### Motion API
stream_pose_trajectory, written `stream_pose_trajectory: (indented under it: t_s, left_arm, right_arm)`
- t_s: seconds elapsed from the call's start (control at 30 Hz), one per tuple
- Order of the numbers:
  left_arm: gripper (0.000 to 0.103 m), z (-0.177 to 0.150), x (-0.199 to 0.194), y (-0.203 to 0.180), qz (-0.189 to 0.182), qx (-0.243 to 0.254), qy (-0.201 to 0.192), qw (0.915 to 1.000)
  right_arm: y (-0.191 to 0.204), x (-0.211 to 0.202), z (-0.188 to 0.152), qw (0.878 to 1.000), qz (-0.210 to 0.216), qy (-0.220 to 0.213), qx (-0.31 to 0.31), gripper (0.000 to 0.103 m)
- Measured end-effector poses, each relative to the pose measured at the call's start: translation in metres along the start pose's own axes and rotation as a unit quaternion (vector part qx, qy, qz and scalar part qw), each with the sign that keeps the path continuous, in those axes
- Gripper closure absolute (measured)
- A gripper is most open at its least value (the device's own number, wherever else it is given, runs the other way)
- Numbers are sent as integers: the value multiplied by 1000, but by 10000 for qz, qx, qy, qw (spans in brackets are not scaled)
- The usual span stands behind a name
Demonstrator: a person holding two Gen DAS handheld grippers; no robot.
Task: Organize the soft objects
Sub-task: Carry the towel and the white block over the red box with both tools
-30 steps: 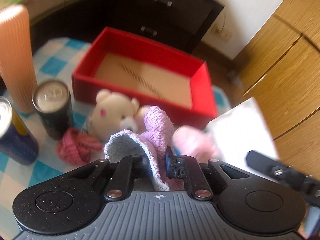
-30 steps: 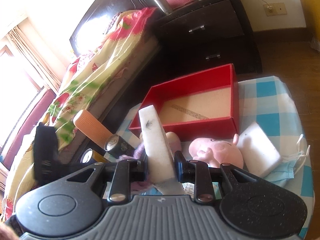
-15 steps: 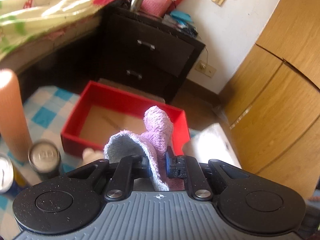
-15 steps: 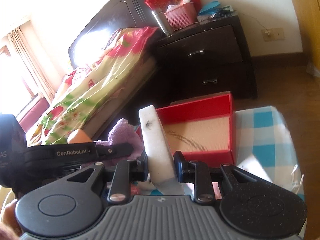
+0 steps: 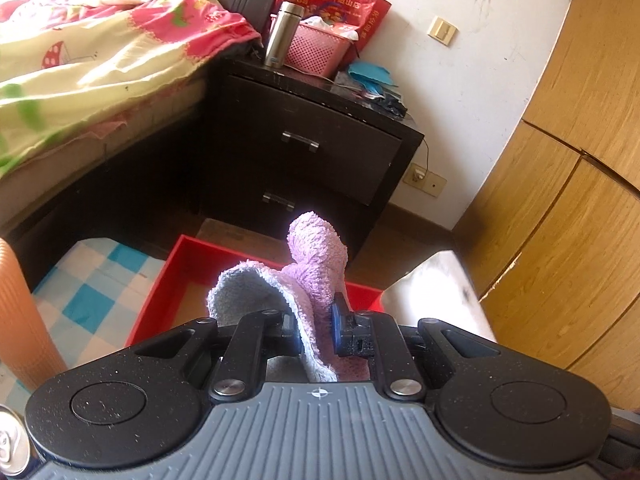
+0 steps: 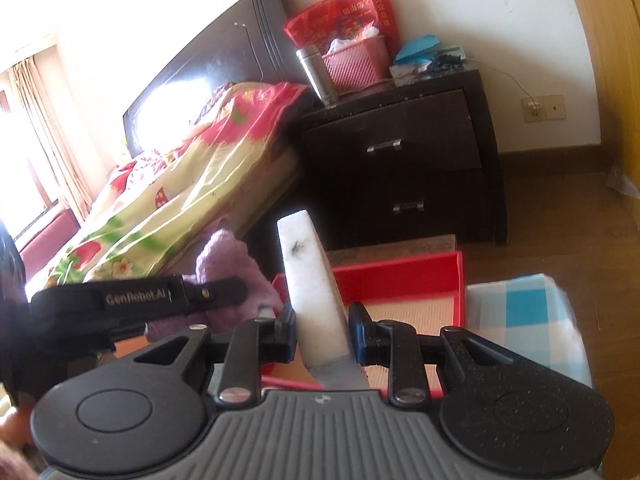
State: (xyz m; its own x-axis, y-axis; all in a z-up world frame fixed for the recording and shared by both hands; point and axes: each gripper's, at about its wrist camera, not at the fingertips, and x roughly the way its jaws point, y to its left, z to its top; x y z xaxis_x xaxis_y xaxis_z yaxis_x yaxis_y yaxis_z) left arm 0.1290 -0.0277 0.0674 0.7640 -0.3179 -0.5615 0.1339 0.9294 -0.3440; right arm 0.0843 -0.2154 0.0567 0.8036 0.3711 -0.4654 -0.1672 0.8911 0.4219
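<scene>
My left gripper (image 5: pixel 316 330) is shut on a purple towel (image 5: pixel 316 268) and holds it up over the near edge of the red box (image 5: pixel 160 292). My right gripper (image 6: pixel 322 332) is shut on a white sponge block (image 6: pixel 310 280), held upright above the red box (image 6: pixel 400 276). The sponge also shows in the left wrist view (image 5: pixel 436 292) at the right. The towel and left gripper show in the right wrist view (image 6: pixel 228 264) to the left of the sponge. The box's brown floor is partly hidden by both grippers.
A checked blue and white cloth (image 5: pixel 92 276) covers the table (image 6: pixel 528 312). An orange ribbed cylinder (image 5: pixel 20 312) and a can top (image 5: pixel 10 448) stand at the left. A dark nightstand (image 5: pixel 316 148) and a bed (image 5: pixel 88 64) lie beyond; wooden cabinets (image 5: pixel 568 216) at the right.
Both grippers have risen and moved toward the red box with their loads. The plush toys, cans and pink yarn on the table have dropped out of view.
</scene>
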Motion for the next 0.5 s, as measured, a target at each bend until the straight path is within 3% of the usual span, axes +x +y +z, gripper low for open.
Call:
stream_pose_trajectory:
  t_s: [0.5]
  left_arm:
    - [91,8,33,4,414,180,-88,9989]
  right_arm:
    - [1,32,12,9988,-219,-73,-425,98]
